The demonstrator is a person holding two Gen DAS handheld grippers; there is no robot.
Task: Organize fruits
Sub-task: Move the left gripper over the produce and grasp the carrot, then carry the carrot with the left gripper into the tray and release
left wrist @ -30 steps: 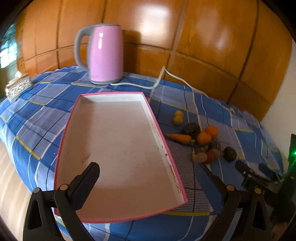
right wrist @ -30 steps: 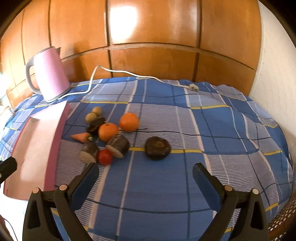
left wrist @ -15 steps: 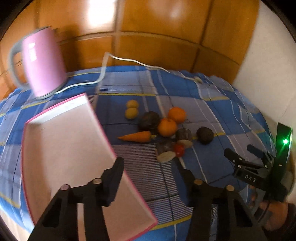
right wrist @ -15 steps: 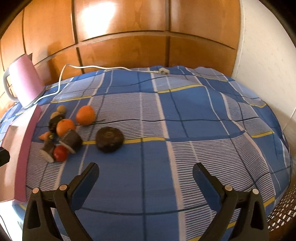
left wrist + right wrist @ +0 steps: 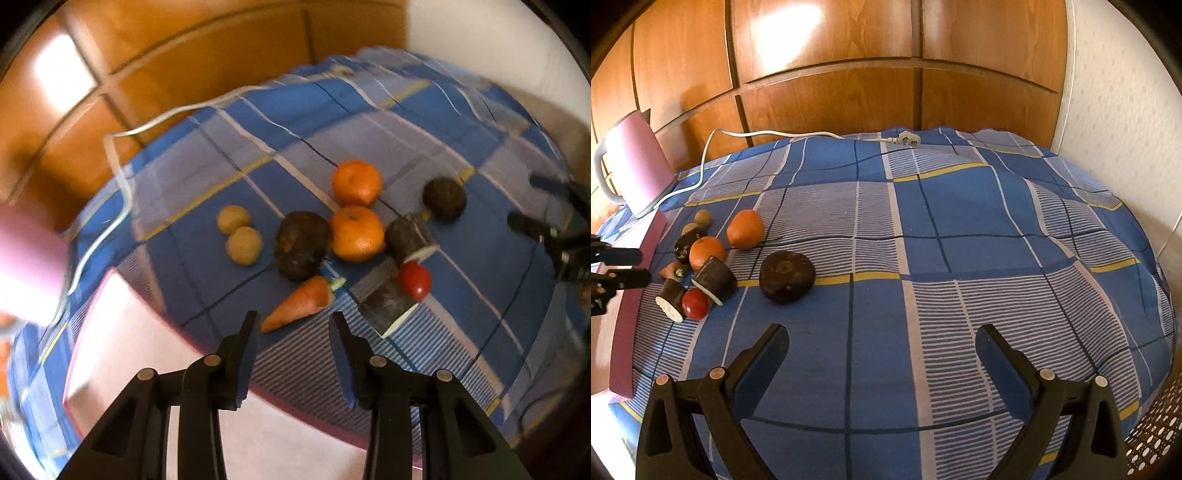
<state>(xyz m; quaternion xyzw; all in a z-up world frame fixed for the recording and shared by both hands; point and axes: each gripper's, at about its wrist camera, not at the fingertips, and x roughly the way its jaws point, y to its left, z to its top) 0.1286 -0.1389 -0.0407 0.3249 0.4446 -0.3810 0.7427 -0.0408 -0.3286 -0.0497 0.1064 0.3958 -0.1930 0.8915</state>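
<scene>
A pile of produce lies on the blue checked cloth: two oranges (image 5: 356,232) (image 5: 356,181), a carrot (image 5: 297,303), a red tomato (image 5: 414,280), two small yellow-brown fruits (image 5: 243,244), a dark round fruit (image 5: 302,249) and dark cut pieces (image 5: 388,306). My left gripper (image 5: 293,332) is open and empty, just short of the carrot's tip, above the pink tray (image 5: 147,369). My right gripper (image 5: 881,345) is wide open and empty over bare cloth, right of the pile; a dark flat fruit (image 5: 786,277) lies ahead of it.
A pink kettle (image 5: 631,173) stands at the back left with its white cord (image 5: 783,134) and plug trailing along the wooden wall. The right gripper also shows at the right edge of the left wrist view (image 5: 554,229). The cloth drops off at the right.
My left gripper has swung right from over the tray toward the produce and its jaws have narrowed. My right gripper has turned to the right; the pile sits further left in its view.
</scene>
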